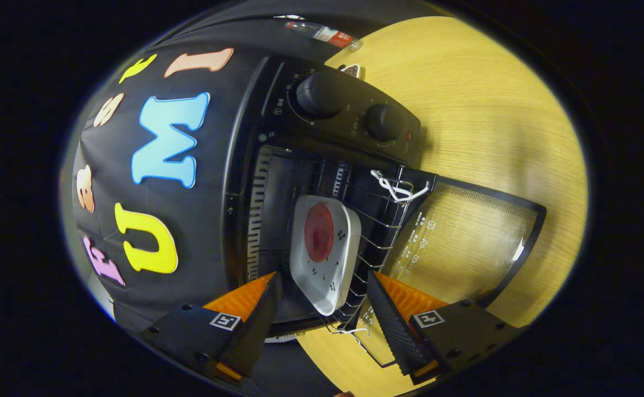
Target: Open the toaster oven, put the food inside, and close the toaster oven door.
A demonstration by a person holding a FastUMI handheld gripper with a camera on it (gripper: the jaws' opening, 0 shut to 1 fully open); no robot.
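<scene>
Toaster oven [322, 165] stands on a pale wood-grain table [493, 110], seen rolled sideways by the camera; black casing, control panel with two round black knobs [322, 94] and small white markings around them, too small to read. Glass door [465, 237] is fully open, lying flat at about 3 o'clock from the cavity, with a black frame, a dotted border band and small white printed icons near the hinge, illegible. White cord [399, 190] is tied in loops on the wire rack [374, 242] at the door-side corner. On the rack, inside the cavity mouth, sits a white square plate [327, 275] with rounded corners and small dark speckle motifs; a flat, round, dark red piece of food [319, 231] lies on its centre. Cavity wall shows ribbed metal slots. Gripper [319, 309]: fingers spread wide apart, holding nothing, ridged pads facing inward; the plate's near corner lies between the tips without touching either. Each finger carries a small square black-and-white marker tag. A clear plastic bottle [327, 34] with a red label lies at 12 o'clock beyond the oven.
</scene>
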